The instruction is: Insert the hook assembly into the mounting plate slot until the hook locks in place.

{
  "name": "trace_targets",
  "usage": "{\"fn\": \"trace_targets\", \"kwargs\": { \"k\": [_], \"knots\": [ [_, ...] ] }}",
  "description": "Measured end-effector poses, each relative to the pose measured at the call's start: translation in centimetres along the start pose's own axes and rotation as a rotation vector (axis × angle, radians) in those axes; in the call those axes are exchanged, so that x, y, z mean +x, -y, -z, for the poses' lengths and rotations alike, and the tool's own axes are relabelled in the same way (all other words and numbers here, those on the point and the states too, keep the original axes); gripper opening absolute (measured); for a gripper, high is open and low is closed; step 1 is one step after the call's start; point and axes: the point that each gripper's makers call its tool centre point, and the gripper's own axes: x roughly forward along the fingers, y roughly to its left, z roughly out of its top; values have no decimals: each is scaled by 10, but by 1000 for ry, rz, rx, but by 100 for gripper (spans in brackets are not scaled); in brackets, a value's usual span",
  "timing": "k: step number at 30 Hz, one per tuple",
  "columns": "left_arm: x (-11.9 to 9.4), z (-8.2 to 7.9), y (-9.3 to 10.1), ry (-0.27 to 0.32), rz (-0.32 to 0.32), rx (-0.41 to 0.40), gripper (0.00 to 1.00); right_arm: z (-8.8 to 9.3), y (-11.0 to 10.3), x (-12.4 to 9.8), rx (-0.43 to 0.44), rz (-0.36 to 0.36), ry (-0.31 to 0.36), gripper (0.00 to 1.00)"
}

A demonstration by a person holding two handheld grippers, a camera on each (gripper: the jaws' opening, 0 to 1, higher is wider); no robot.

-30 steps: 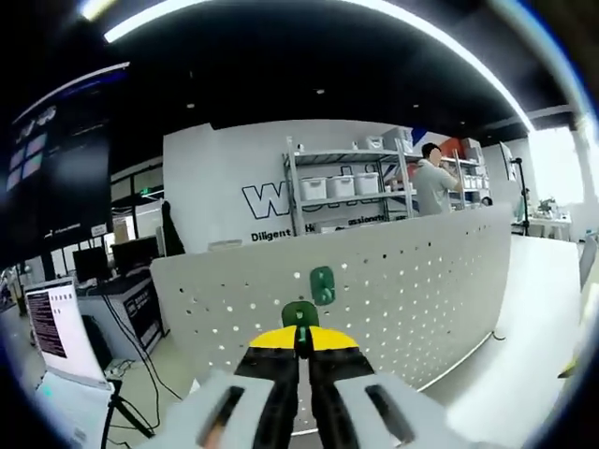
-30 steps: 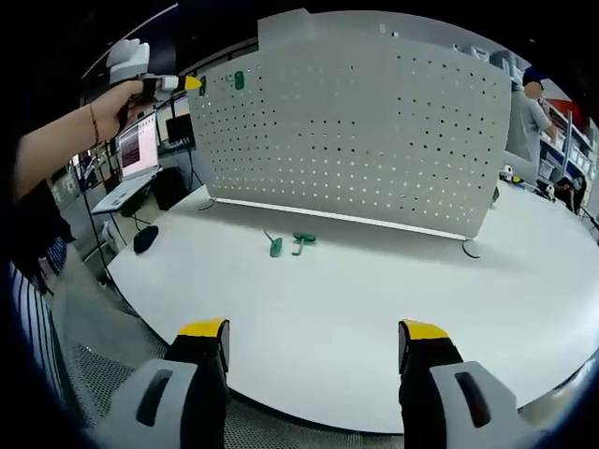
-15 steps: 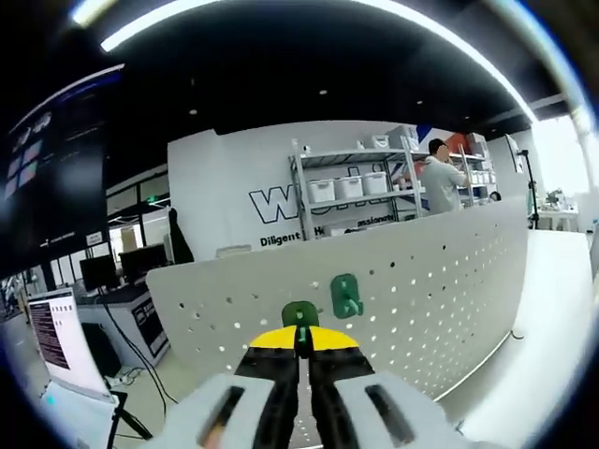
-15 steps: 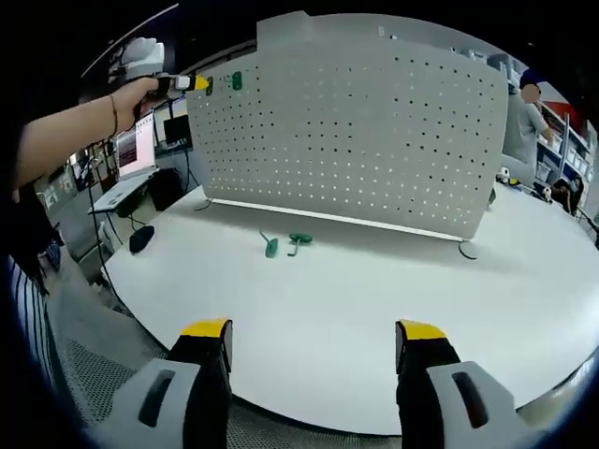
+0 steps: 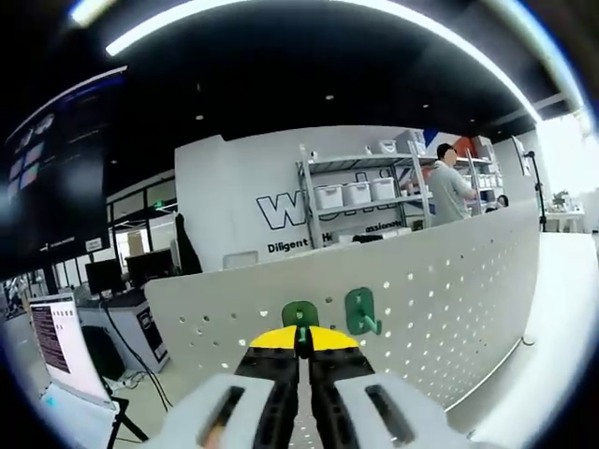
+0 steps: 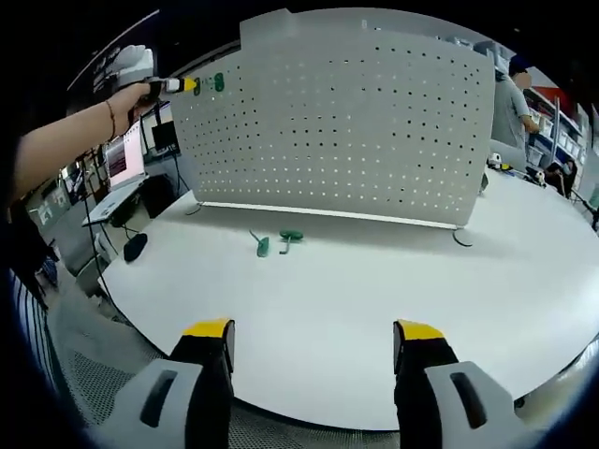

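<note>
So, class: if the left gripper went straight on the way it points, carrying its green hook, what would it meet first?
Probably the white pegboard, just beyond the green hook held in the left gripper. Another mounted hook sits slightly aside. Depth is unclear.

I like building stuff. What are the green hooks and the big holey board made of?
The green hooks look like plastic: solid, even colour with a smooth surface. The holey board looks like thin painted metal, matte pale grey with neat punched holes, though it could be plastic.

on the far wall (image 5: pixel 243 178) i read a large "w" and, below it, "diligent"; shelving hides the rest, and the laptop screen text is too small.
</note>
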Motion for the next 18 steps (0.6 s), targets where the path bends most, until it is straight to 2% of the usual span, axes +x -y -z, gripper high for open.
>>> {"fn": "trace_targets", "kwargs": {
  "k": [5, 18],
  "knots": [
    [3, -5, 0, 17, -15, 7, 1, 1, 1, 1, 2, 5, -4, 65],
    [15, 0, -4, -6, -36, -14, 1, 2, -1, 2, -7, -6, -11, 64]
  ]
}}
